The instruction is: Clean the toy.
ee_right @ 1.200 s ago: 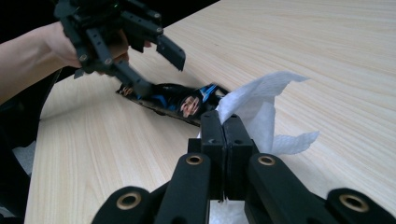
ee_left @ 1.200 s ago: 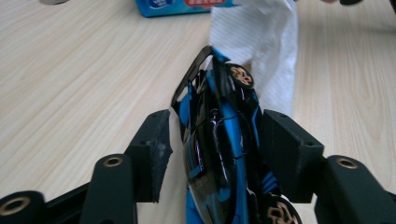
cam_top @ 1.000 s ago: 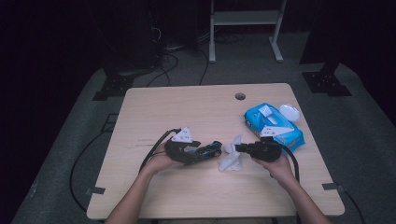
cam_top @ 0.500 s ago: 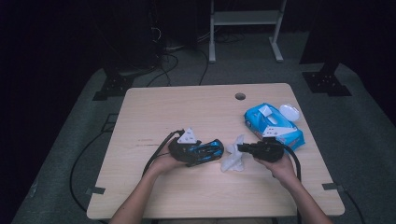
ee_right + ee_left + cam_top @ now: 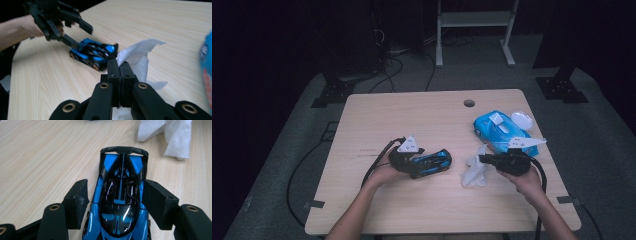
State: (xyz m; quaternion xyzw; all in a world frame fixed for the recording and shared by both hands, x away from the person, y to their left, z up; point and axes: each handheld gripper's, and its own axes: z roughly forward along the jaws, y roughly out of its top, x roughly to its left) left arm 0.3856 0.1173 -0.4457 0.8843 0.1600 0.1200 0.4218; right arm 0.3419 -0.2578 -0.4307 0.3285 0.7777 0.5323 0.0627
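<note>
The glossy blue-and-black toy race car [image 5: 120, 202] sits on the pale wooden tabletop [image 5: 422, 120], left tool [image 5: 116, 202] just opening, pads off its flanks. Right tool [image 5: 120, 75] is clenched on a crumpled white wet wipe [image 5: 140, 57] beside the car; wiping looks unfinished.

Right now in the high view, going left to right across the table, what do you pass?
Left gripper → blue toy car → white wipe → right gripper → blue wipes pack → white lid.
</note>
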